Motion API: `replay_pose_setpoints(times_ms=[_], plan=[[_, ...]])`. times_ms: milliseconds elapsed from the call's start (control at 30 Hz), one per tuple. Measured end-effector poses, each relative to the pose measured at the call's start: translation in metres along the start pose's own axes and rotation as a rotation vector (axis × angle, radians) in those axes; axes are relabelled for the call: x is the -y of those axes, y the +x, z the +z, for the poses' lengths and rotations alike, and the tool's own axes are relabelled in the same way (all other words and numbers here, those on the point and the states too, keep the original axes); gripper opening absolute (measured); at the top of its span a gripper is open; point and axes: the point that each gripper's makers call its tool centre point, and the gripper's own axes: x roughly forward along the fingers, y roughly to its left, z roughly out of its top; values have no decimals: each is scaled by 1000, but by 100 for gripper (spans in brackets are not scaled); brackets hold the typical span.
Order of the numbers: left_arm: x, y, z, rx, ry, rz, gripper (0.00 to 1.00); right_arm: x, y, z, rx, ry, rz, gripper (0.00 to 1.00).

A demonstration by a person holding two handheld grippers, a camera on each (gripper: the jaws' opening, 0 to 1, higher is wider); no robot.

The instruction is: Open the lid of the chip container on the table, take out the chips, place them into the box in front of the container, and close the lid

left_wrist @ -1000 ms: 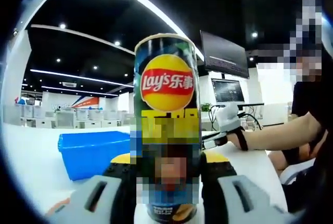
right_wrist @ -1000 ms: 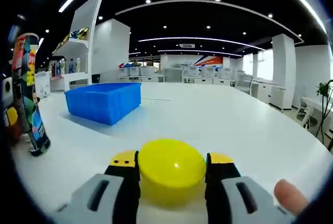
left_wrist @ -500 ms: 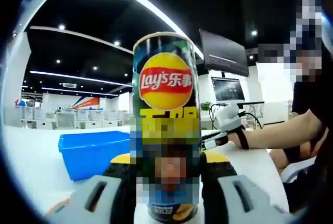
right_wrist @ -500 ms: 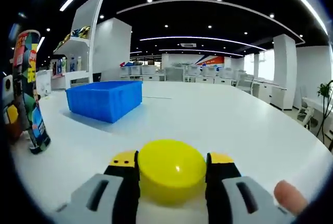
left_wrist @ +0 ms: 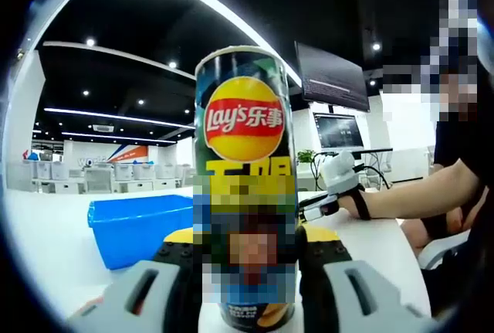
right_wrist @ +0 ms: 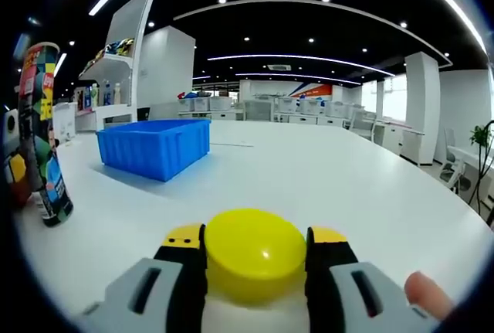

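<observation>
Standing upright on the white table (right_wrist: 324, 178), the chip container (left_wrist: 245, 186) is a tall dark tube with a red-and-yellow logo; its top is open. The left gripper (left_wrist: 247, 271) is clamped around its lower body, a jaw touching each side. The right gripper (right_wrist: 256, 259) is closed on the yellow lid (right_wrist: 255, 252), down at the table near the person. The blue box (right_wrist: 154, 147) sits farther out, right of the container, well apart from the lid.

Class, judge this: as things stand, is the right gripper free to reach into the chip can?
Probably not: the right gripper is shut on the yellow lid, so its jaws are occupied, though the can stands open.
</observation>
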Motion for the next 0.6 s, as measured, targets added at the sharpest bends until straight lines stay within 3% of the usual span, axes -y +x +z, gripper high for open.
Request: replay_pose_setpoints(times_ms=[267,400,600], plan=[[0,0,0,-2,13,3,48,0,1,4,32,-21,11,46],[1,0,0,-3,15,4,48,-1,2,7,54,-13,17,54],[1,0,-1,-4,17,4,48,-1,2,8,59,-9,20,54]])
